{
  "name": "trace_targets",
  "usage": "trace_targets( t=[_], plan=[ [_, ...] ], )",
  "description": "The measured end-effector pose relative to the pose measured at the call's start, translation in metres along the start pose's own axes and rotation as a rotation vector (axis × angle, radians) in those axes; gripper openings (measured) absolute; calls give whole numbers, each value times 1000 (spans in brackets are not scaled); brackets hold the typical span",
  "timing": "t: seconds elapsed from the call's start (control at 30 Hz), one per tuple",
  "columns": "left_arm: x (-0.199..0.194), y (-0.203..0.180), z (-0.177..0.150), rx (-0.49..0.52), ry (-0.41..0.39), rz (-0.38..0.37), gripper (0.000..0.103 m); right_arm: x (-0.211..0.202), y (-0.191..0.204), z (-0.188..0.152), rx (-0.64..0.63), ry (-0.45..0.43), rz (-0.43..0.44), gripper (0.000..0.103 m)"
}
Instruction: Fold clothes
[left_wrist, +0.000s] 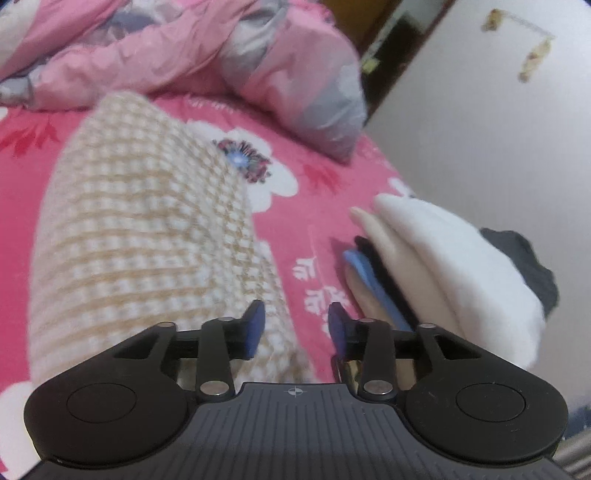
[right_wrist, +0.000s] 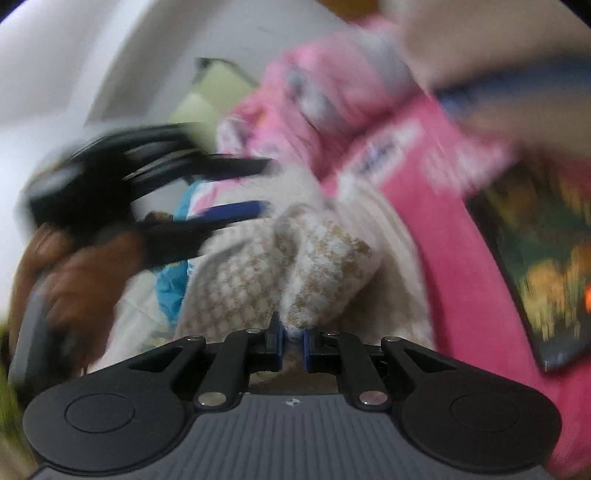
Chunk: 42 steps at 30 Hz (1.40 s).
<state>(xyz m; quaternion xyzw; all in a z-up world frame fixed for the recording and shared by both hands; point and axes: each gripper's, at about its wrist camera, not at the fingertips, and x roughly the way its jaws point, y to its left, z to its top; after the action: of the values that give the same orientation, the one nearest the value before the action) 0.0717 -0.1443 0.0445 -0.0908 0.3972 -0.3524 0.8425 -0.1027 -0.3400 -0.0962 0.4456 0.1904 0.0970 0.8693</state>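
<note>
Right claw (right_wrist: 293, 338) pinches the checked garment (right_wrist: 258, 273) (left claw (left_wrist: 296, 325) parted, garment beside it)

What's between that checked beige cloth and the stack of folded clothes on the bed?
Only bare pink flowered bedsheet separates the checked cloth from the folded stack, seen in the left wrist view.

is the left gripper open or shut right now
Open: the left gripper shows a clear gap between its blue pads, nothing pinched; the checked cloth lies beyond.

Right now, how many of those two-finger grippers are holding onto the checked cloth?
1. The right gripper pinches a bunched fold of the beige checked cloth. The left gripper is open beside it, nothing between its blue pads.
</note>
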Motion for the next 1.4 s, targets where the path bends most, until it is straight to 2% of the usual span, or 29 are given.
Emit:
trace_targets(
  t=[0.1,0.23,0.37,0.43,0.53,0.63,0.73,0.77,0.8,0.83,0.9,0.97,1.07,1.13,1.2,1.3,1.4],
  plan=[
    [-48,5,-17,100,-67,23,57,2,-18,9,101,22,78,12],
    [-96,4,-47,231,-125,104,67,5,-28,16,184,50,126,16],
    [-111,7,-85,309,-107,165,67,6,-28,23,225,73,152,25],
    [-112,12,-108,338,-86,179,68,3,-26,25,227,69,160,39],
    [-100,13,-131,382,-57,229,68,-1,-24,26,227,61,157,44],
    [-81,3,-151,531,-84,369,68,1,-20,29,228,63,136,44],
    [-61,-7,-163,688,-165,515,67,7,-12,34,202,60,122,44],
    [-56,-10,-166,728,-200,531,66,9,-9,36,190,60,119,43],
    [-52,-10,-168,752,-227,555,66,12,-4,38,173,58,114,36],
    [-48,-11,-169,772,-251,583,65,14,1,40,151,55,104,20],
    [-44,-4,-168,757,-274,659,62,9,15,42,92,33,104,13],
    [-45,5,-164,716,-287,718,60,-2,31,42,30,7,108,11],
    [-61,22,-159,605,-278,695,61,-20,44,35,-34,5,77,9],
    [-59,28,-163,612,-260,703,61,-21,33,18,-34,37,11,9],
    [-56,34,-167,603,-244,694,61,-16,10,3,29,78,-41,9],
    [-57,37,-167,601,-235,676,62,-19,3,-1,76,80,-47,9],
    [-60,42,-165,574,-228,657,65,-29,26,4,-44,46,-47,9]
  ],
)
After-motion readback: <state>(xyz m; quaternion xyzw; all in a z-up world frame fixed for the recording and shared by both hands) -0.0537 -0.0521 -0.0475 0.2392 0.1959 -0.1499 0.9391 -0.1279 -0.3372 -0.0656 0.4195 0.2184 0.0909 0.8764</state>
